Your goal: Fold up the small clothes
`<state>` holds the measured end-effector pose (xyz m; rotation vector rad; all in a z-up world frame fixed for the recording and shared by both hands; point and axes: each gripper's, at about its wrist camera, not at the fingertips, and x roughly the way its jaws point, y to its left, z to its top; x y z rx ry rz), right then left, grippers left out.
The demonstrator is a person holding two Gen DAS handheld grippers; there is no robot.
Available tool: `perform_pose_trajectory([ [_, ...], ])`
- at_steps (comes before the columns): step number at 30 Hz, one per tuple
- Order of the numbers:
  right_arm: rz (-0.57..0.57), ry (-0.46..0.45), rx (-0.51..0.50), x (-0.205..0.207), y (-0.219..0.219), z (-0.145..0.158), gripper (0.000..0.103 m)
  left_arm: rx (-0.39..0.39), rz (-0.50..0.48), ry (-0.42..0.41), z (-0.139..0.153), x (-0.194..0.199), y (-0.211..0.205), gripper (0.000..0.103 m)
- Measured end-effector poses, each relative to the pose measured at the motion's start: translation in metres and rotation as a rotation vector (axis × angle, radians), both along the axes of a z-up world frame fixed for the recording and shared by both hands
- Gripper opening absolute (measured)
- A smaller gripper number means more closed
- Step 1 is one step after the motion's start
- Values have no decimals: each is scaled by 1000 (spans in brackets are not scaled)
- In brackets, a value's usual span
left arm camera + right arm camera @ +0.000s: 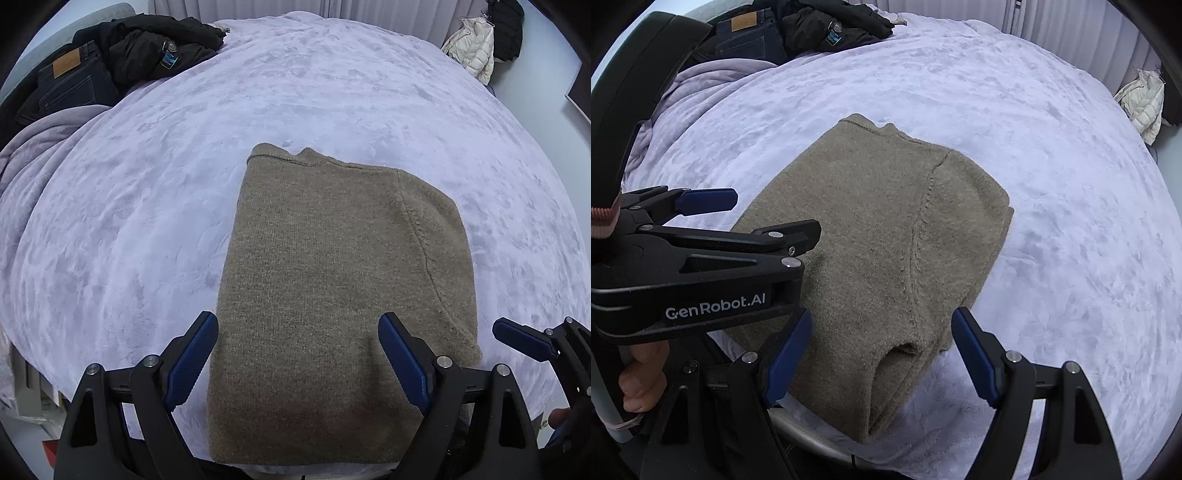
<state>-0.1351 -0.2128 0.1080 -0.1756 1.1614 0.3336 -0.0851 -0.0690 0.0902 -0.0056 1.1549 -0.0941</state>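
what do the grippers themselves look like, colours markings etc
Both grippers are matte black scissor-like frames with silver pivot pins and ribbed blue pads on the fingers. The left gripper shows its pads clearly; seen from the right wrist, its side carries white "GenRobot.AI" lettering. The right gripper matches. A bare hand grips the left one's handle, with a striped pinkish cuff above.

Both wrist views look down and forward from close above the near bed edge. They share the folded sweater [332, 295] [879, 240]; the right wrist view faces it from the right, including the left gripper [768, 214].
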Motion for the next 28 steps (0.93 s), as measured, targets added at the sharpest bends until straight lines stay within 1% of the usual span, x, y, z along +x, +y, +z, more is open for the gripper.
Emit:
perform_pose_trajectory([
  [6, -1, -1, -1, 0, 0, -1, 81, 0, 5, 12, -2, 2, 2, 89],
  [16, -1, 1, 3, 0, 1, -1, 81, 3, -8, -6, 1, 0, 1, 89],
  [20, 0, 1, 5, 0, -1, -1, 81, -18, -22, 13, 1, 0, -1, 89],
  [23, 1, -1, 8, 0, -3, -2, 81, 5, -2, 5, 1, -1, -3, 89],
  [25, -1, -5, 12, -1, -6, -3, 80, 15, -7, 1, 1, -2, -9, 89],
  [28, -27, -13, 25, -4, -20, -3, 81, 14, -39, 13, 2, -1, -26, 89],
])
